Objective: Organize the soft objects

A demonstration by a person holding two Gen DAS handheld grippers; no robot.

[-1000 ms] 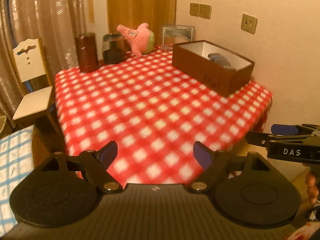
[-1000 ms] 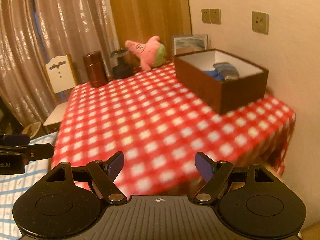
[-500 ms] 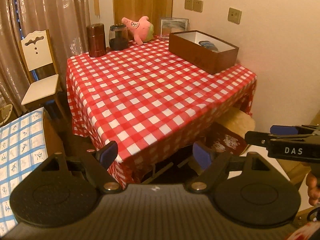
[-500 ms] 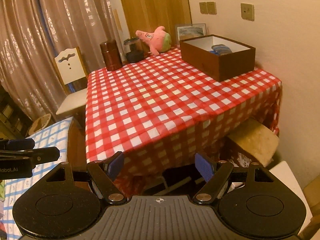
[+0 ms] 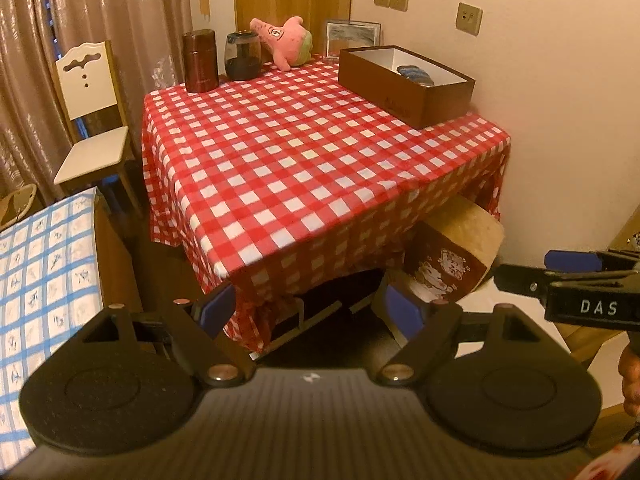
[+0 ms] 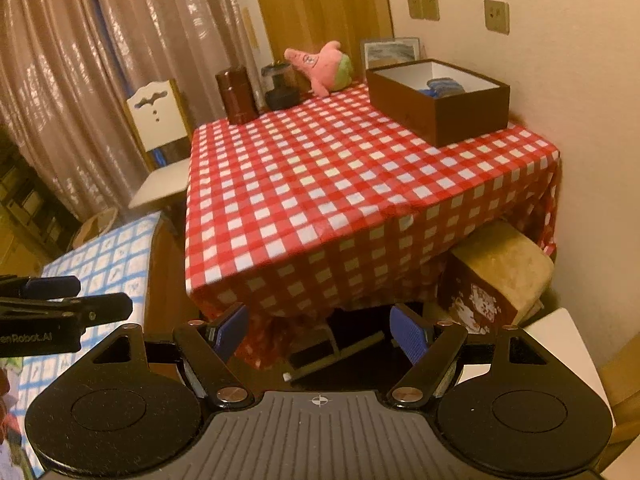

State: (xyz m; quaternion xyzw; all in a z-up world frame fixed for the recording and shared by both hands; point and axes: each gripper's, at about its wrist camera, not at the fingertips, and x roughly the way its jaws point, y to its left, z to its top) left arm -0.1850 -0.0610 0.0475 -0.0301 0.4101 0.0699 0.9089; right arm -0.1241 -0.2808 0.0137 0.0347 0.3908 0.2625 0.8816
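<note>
Both my grippers hang empty, short of the checked table point(image 5: 304, 168).

My left gripper point(image 5: 310, 308) and right gripper point(image 6: 320, 330) stand with jaws wide apart, nothing between the blue pads. The pink star-shaped plush point(image 5: 286, 42), green at its lower end, leans at the table's far edge beside a dark jar point(image 5: 242, 56). Folded blue-grey cloth point(image 6: 442, 86) lies inside the brown box point(image 6: 436, 118).

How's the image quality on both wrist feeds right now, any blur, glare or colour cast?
Left wrist: warm orange cast, sharp checked tablecloth, fisheye bending at the edges. Right wrist: same cast, glare streaks on the curtain, slight blur on the tablecloth's near edge.
</note>
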